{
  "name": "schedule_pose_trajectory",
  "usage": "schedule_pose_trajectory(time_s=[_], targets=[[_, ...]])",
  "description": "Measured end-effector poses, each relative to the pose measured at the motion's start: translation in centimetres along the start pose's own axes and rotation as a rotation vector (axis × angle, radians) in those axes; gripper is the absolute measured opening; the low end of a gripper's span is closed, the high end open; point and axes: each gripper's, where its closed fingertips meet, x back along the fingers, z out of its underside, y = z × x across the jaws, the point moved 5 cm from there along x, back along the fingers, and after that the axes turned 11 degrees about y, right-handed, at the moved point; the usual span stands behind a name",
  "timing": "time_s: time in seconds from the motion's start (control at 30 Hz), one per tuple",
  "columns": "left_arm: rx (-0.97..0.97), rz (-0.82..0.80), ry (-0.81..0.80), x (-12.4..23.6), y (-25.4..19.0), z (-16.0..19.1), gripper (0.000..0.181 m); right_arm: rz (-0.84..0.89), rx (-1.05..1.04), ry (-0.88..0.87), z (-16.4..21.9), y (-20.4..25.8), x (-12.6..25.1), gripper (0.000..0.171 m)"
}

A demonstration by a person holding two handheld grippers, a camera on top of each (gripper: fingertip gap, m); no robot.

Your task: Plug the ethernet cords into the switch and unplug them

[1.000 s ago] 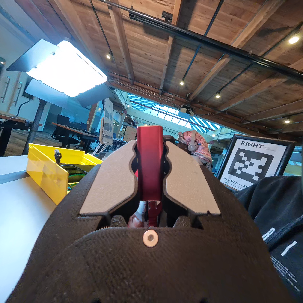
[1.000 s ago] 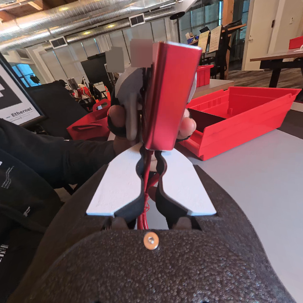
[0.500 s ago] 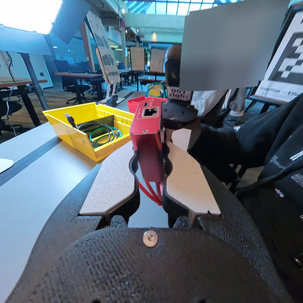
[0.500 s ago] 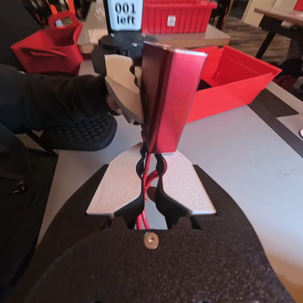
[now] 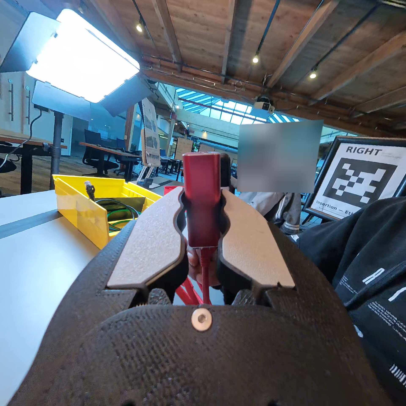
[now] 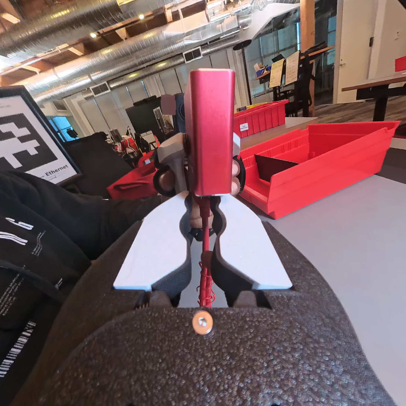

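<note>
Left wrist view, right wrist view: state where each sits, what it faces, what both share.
Left wrist view: on left gripper, tilted up at ceiling and yellow bin; its jaws clamp the red switch; black sleeve right.
Right wrist view: on right gripper, facing red bin; jaws flank the red cable.
Shared: switch, cable.

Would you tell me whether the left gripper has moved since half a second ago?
Yes. The left gripper has tilted upward: the yellow bin sits lower and ceiling beams now fill the view.

The switch (image 5: pixel 202 204) is a small red metal box, standing upright on end, up off the table. A red ethernet cord (image 6: pixel 205 228) is plugged into its bottom face and hangs straight down, bundled with thin red ties lower down.
</note>
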Motion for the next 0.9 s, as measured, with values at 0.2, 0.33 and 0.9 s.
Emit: schedule_pose_trajectory(time_s=[0.2,0.33,0.9], targets=[[-0.009,0.029,0.062,0.3,0.1,0.1,0.027,0.036,0.046,0.104,-0.2,0.1,0.3,0.014],[-0.071,0.007,0.252,0.4,0.4,1.0,0.04,0.198,0.198,0.333,0.9,-0.2,0.4,0.013],[-0.178,-0.055,0.156,0.0,-0.4,0.4,0.029,0.107,0.105,0.078,0.1,-0.1,0.4,0.015]])
